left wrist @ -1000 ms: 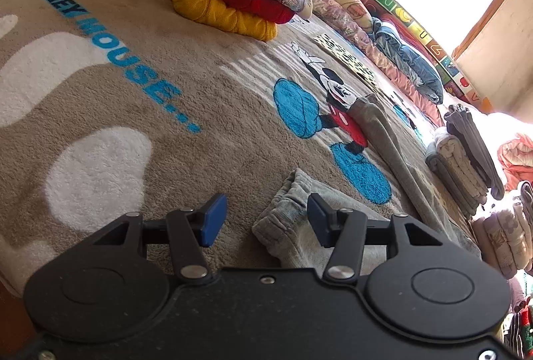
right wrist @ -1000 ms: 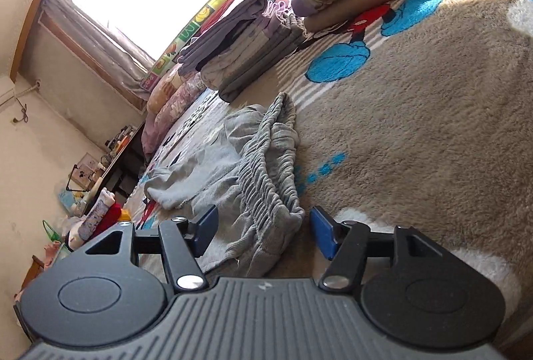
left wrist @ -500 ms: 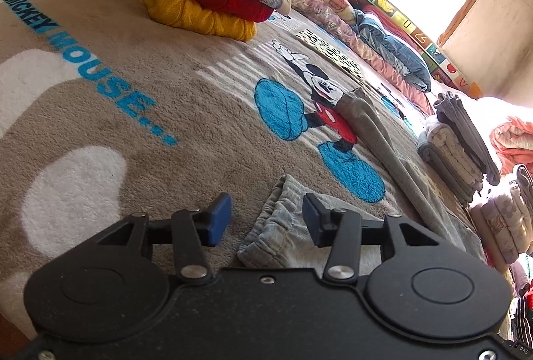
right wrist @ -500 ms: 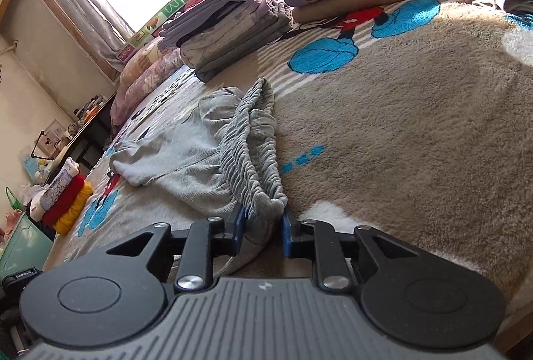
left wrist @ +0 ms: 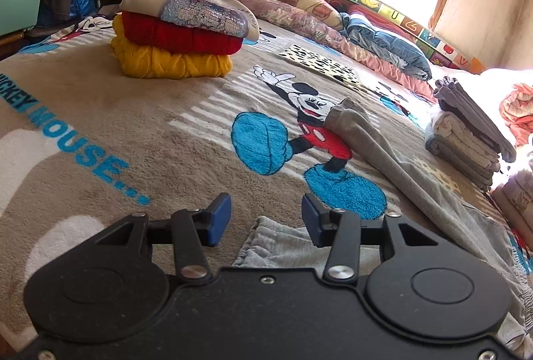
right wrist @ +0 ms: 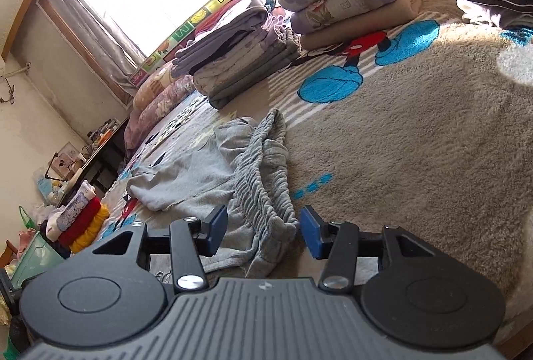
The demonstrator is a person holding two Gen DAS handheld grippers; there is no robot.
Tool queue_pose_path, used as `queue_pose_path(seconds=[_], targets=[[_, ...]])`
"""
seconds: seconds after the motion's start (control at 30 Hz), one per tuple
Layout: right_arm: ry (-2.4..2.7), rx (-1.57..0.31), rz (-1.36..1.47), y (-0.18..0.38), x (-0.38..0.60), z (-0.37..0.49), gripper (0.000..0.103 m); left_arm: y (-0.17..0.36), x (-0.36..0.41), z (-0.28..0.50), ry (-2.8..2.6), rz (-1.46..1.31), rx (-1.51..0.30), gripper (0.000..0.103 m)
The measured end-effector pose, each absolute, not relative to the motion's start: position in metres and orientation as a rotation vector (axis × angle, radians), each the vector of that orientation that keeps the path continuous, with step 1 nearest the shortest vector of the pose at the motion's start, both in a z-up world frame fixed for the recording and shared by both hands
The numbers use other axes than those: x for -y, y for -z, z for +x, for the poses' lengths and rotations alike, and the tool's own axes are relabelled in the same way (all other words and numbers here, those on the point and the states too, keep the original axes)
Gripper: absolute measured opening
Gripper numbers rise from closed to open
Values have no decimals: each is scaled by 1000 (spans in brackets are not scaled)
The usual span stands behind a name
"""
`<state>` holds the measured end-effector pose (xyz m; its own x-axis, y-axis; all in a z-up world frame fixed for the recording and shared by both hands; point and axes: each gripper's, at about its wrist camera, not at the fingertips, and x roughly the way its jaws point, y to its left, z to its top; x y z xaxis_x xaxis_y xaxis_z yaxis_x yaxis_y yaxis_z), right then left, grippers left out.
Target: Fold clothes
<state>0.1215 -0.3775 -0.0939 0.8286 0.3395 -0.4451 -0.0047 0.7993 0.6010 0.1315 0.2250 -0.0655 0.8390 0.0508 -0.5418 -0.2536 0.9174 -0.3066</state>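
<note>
Two grippers face one pair of grey sweatpants (right wrist: 213,173) spread lengthwise on the Mickey Mouse blanket (left wrist: 140,133). Right gripper (right wrist: 264,230), jaws apart, straddles the elastic waistband (right wrist: 266,193); left gripper (left wrist: 266,220), likewise parted, straddles a leg cuff (left wrist: 276,243).

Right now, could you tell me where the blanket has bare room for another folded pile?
Free: the tan stretch between the yellow-red sweater stack and the grey sweatpants. Crowded: the window side, with folded stacks and pillows.
</note>
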Motion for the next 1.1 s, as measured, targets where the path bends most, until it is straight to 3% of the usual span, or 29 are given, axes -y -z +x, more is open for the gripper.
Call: queue_pose_path(seconds=[0.4, 0.77, 1.0, 1.07, 1.1], targets=[[-307, -549, 522, 73, 378, 197, 51, 59, -158, 172, 21, -301, -521, 45], [-391, -664, 594, 94, 384, 270, 50, 61, -124, 204, 115, -293, -532, 45], [-424, -691, 651, 105, 393, 285, 40, 64, -114, 217, 153, -323, -544, 45], [-437, -696, 662, 108, 394, 292, 30, 64, -111, 220, 157, -318, -548, 45], [-445, -697, 672, 109, 395, 295, 20, 65, -109, 221, 157, -314, -550, 45]])
